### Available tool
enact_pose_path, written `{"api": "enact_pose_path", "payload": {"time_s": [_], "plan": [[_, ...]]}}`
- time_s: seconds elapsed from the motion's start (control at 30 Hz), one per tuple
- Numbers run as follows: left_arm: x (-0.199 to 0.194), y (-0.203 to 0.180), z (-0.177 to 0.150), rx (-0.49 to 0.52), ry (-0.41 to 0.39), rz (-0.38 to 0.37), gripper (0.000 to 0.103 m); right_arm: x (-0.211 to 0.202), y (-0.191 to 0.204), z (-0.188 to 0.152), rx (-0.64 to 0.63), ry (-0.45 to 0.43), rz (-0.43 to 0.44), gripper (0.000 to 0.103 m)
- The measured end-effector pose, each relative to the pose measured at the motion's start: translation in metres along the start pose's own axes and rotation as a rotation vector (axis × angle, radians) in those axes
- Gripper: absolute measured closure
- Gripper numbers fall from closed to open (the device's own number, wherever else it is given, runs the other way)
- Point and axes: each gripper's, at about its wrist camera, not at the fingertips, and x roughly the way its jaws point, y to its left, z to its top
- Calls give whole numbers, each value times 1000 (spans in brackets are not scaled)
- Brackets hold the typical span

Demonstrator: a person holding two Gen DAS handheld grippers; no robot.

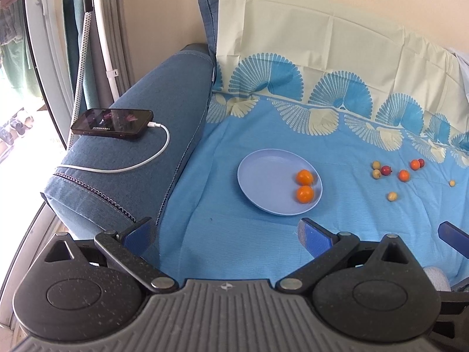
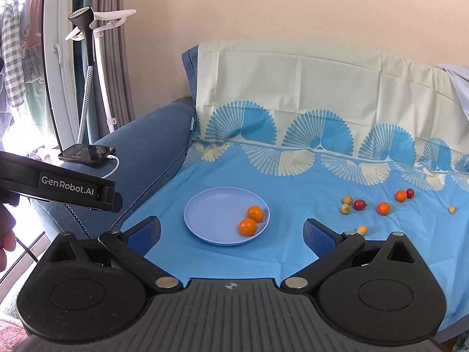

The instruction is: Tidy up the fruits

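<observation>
Two orange fruits [image 2: 251,220] lie touching on the right side of my pale blue plate [image 2: 211,217], while small orange, red and yellowish fruits [image 2: 378,205] sit scattered on the cloth well right of it.

Each gripper, left [image 1: 225,234] and right [image 2: 231,234], is built from speckled black linkage arms joined by silver round pins; blue textured pads are fitted inside the fingers [image 2: 145,233]; a grey ribbed base carries a small compass-like mark; "GenRobot.AI" is printed in white on the left unit's black side.

sofa [image 2: 164,135] wearing a blue fan-print sheet [image 2: 263,176] | pale blue plate [image 2: 211,214] sitting mid-seat | small loose fruits [image 2: 384,207] lying scattered to its right | phone [image 2: 86,154] charging on the armrest
</observation>
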Motion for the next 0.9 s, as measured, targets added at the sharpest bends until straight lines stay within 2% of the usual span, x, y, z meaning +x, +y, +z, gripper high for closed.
{"api": "enact_pose_path", "payload": {"time_s": [0.9], "plan": [[43, -3, 8, 8, 92, 6, 0, 39, -8, -7, 36, 89, 19, 1]]}}
